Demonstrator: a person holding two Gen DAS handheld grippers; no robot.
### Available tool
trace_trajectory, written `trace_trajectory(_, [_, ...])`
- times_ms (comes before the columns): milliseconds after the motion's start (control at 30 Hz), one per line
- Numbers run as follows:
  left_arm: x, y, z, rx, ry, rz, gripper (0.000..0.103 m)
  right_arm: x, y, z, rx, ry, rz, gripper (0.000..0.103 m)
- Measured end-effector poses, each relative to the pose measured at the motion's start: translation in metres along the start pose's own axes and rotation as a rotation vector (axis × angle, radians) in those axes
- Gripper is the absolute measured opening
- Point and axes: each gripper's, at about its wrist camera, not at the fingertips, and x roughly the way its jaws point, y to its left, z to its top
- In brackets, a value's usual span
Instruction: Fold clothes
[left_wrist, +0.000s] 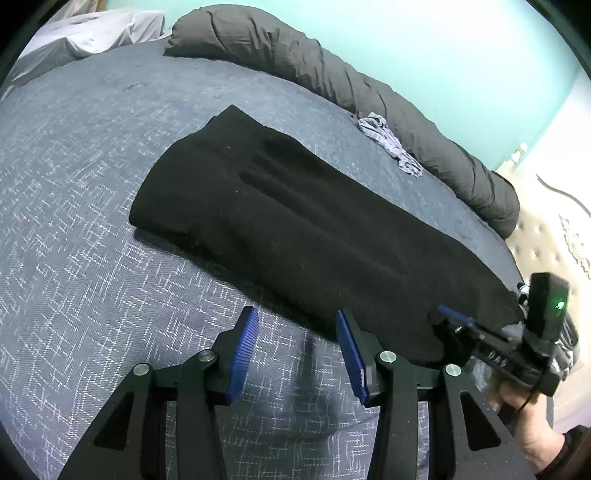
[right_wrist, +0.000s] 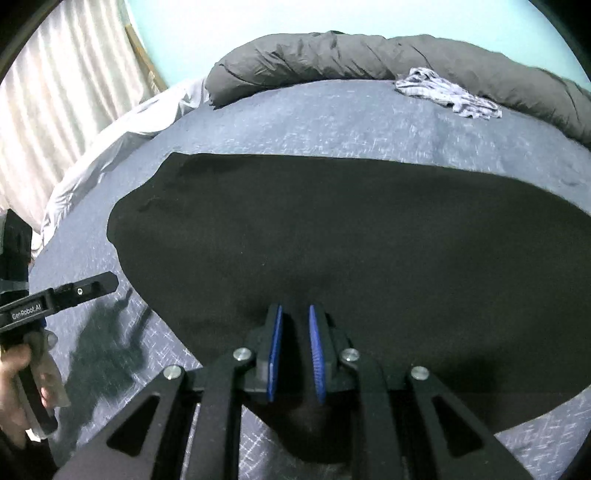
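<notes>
A long black knitted garment (left_wrist: 295, 218), folded into a narrow strip, is lying flat on the blue-grey patterned bedspread (left_wrist: 74, 258); in the left wrist view its long axis is running from upper left to lower right, roughly alongside the rolled dark grey duvet (left_wrist: 332, 70); the left gripper (left_wrist: 295, 325) is hovering over bare bedspread beside it, jaws half apart and holding nothing; the right gripper (right_wrist: 295, 314) is pinching the garment's near edge, blue pads (right_wrist: 317, 350) nearly together on the cloth.
</notes>
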Motion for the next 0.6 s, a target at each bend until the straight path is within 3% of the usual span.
trace_trajectory(100, [0.000,0.000,0.000,0.000,-0.002,0.003,0.048,0.010,0.000,-0.004,-0.016,0.055,-0.013,0.015])
trace_trajectory(333, [0.001,-0.001,0.002,0.014,0.001,0.019,0.049,-0.034,-0.037,0.003,0.118,-0.042,0.026,0.017])
trace_trajectory(400, [0.001,-0.001,0.002,0.008,-0.002,0.021,0.060,-0.052,-0.057,0.002,0.140,-0.064,0.000,0.024])
trace_trajectory(467, [0.000,-0.001,0.003,0.003,-0.006,0.024,0.061,-0.069,-0.082,-0.002,0.168,-0.083,-0.036,0.031])
trace_trajectory(600, [0.001,-0.004,0.003,0.010,-0.005,0.032,0.061,-0.105,-0.144,-0.018,0.257,-0.106,-0.137,0.033])
